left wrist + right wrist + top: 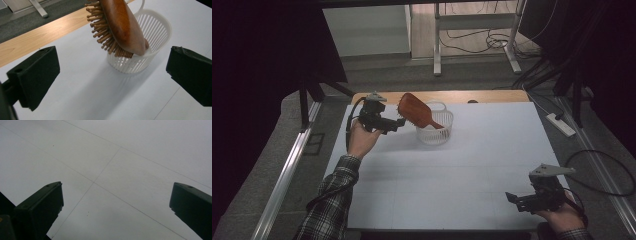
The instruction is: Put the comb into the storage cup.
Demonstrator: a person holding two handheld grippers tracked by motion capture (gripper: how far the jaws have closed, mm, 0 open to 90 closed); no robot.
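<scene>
A brown wooden hairbrush leans in a small white slatted basket at the table's far middle, handle end down inside, bristled head sticking out up and to the left. In the left gripper view the hairbrush shows its bristles facing left over the basket. My left gripper is just left of the brush, open, with nothing between its jaws. Over the bare white table at the near right, my right gripper is held open.
The white table top has a wooden strip along its far edge. Beyond it stand desk legs with cables on the floor. A power strip lies off the table's right side. Dark curtains flank both sides.
</scene>
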